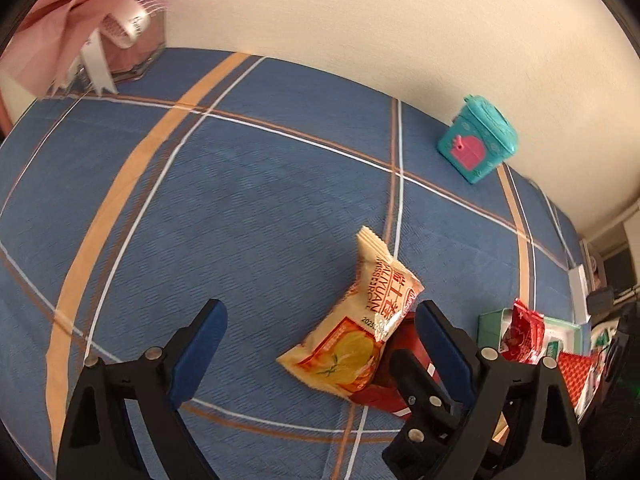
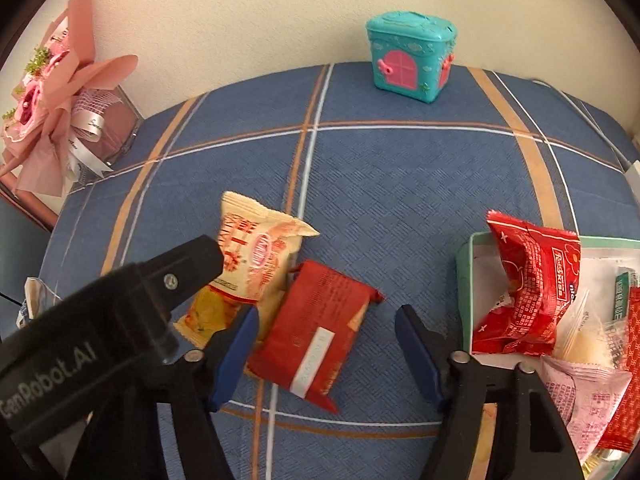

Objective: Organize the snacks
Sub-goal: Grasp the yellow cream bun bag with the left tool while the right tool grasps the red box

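Note:
A beige snack packet (image 1: pixel 360 328) lies on the blue plaid tablecloth (image 1: pixel 240 200), leaning over a dark red packet (image 2: pixel 316 332). My left gripper (image 1: pixel 320 306) is open, tilted down over the cloth, with the beige packet's lower end between its blue pads and nearer the right one. My right gripper (image 2: pixel 327 311) is open around the dark red packet. Its left pad is at the packet's edge and its right pad stands apart. In the right wrist view the left gripper's black body covers part of the beige packet (image 2: pixel 256 256). A green-rimmed tray (image 2: pixel 464 280) at the right holds several snacks.
A teal toy house box (image 2: pixel 412 60) stands at the back by the wall. A pink bouquet (image 2: pixel 52 92) with a clear box sits at the back left corner. A crumpled wrapper (image 2: pixel 32 300) lies at the left table edge.

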